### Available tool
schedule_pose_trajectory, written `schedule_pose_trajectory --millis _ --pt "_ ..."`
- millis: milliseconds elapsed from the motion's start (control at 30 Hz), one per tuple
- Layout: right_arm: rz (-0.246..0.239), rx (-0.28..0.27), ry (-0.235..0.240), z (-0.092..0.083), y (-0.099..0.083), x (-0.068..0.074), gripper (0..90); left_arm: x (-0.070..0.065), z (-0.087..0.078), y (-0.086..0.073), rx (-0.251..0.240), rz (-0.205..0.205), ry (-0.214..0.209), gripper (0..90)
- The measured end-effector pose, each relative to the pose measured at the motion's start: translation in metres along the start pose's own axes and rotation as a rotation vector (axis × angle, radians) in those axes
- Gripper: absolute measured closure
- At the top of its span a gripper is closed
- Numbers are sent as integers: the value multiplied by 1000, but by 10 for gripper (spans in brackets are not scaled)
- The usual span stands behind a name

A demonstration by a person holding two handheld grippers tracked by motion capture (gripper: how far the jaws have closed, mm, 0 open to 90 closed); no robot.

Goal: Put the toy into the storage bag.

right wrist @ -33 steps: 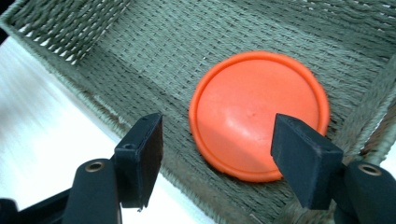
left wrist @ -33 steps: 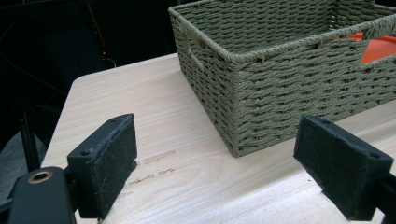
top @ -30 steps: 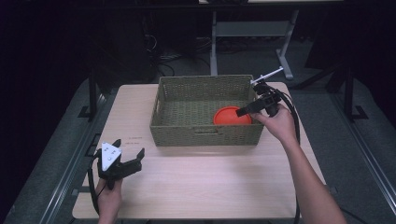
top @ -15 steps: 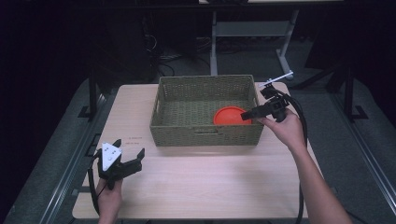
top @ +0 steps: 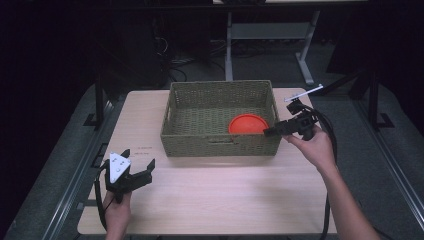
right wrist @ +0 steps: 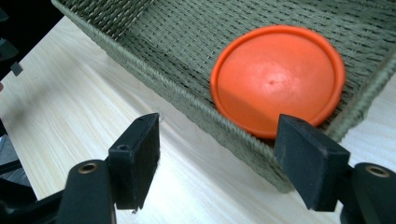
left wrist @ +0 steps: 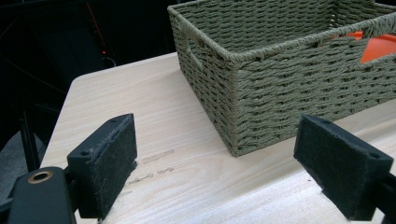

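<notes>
Dark surroundings enclose a pale wooden table (top: 210, 200) whose far edge meets unlit floor and metal stand legs that are hard to make out. Woven olive basket (top: 220, 120) at centre; an orange disc (top: 248, 123) lies flat in its near right corner, the disc's near edge cut off by the basket wall in the high view and by the rim in the right gripper view. Right gripper (top: 272, 132), held at the basket's near right corner, jaws apart and empty, pointing toward the disc without touching it; its far jaw cannot be made out in the high view. Left gripper (top: 137, 169), low over the table's near left part, well apart from the basket, jaws wide and empty. Faint marks on the tabletop beside it are unreadable.
</notes>
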State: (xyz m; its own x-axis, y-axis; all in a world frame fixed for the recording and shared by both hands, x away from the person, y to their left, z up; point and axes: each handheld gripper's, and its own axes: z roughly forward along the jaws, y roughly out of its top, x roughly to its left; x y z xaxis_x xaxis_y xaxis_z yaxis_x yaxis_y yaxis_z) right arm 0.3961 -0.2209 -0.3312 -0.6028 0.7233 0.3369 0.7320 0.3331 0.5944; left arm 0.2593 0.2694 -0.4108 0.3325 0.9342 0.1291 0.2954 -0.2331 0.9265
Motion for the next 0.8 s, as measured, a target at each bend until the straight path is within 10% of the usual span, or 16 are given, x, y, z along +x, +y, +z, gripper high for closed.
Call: schedule_pose_trajectory --millis 800 --pt "44 -13 45 -9 -49 -15 286 -1 0 0 2 2 1 128"
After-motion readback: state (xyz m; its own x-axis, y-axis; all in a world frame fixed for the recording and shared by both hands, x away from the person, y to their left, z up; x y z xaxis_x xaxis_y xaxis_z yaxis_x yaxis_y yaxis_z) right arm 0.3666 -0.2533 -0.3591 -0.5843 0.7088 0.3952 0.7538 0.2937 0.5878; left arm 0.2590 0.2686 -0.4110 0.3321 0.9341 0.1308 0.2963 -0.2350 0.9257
